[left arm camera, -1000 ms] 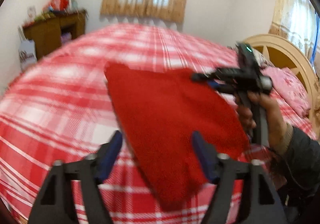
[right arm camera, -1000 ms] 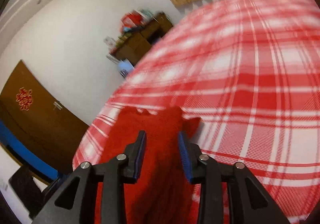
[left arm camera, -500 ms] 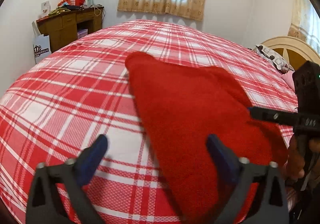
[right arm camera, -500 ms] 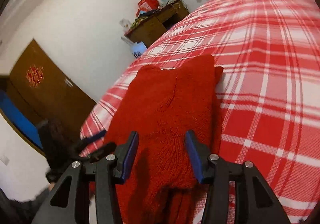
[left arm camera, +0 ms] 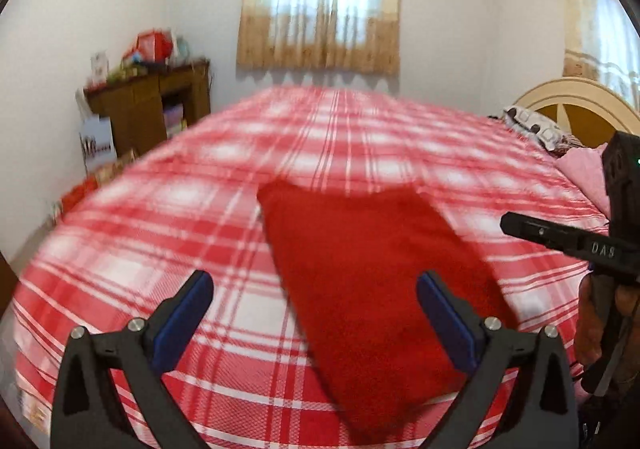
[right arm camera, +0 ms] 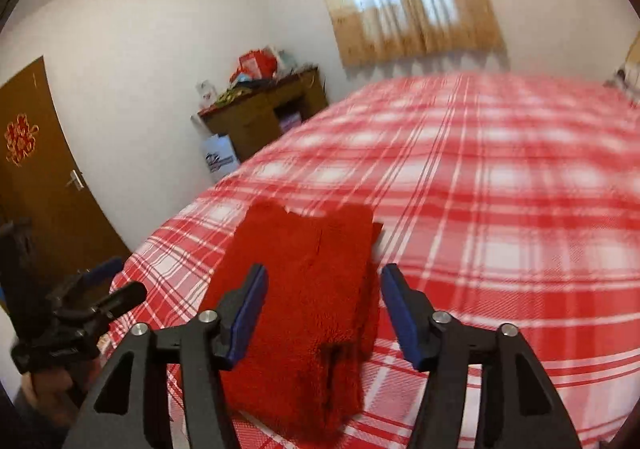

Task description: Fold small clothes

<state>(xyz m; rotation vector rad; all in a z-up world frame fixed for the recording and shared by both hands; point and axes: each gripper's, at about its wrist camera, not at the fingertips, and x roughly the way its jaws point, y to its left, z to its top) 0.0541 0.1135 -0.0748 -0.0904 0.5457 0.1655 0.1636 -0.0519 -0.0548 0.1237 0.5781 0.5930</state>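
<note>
A red knitted garment (left arm camera: 372, 281) lies folded flat on the red-and-white plaid bed (left arm camera: 224, 209); it also shows in the right wrist view (right arm camera: 308, 301). My left gripper (left arm camera: 316, 313) is open and empty, held above the garment's near left part. My right gripper (right arm camera: 324, 309) is open and empty above the garment's near end. The right gripper's body shows at the right edge of the left wrist view (left arm camera: 576, 245). The left gripper shows at the lower left of the right wrist view (right arm camera: 80, 305).
A brown wooden desk (left arm camera: 148, 109) with clutter stands by the far left wall, a white bag (left arm camera: 98, 145) beside it. A curtained window (left arm camera: 320, 1) is behind the bed. A cream headboard (left arm camera: 580, 105) and pink pillow (left arm camera: 584, 173) are at right. A brown door (right arm camera: 36, 177) is at left.
Both grippers have opened wider and pulled back and up from the garment. The garment now lies flat on the bed, released.
</note>
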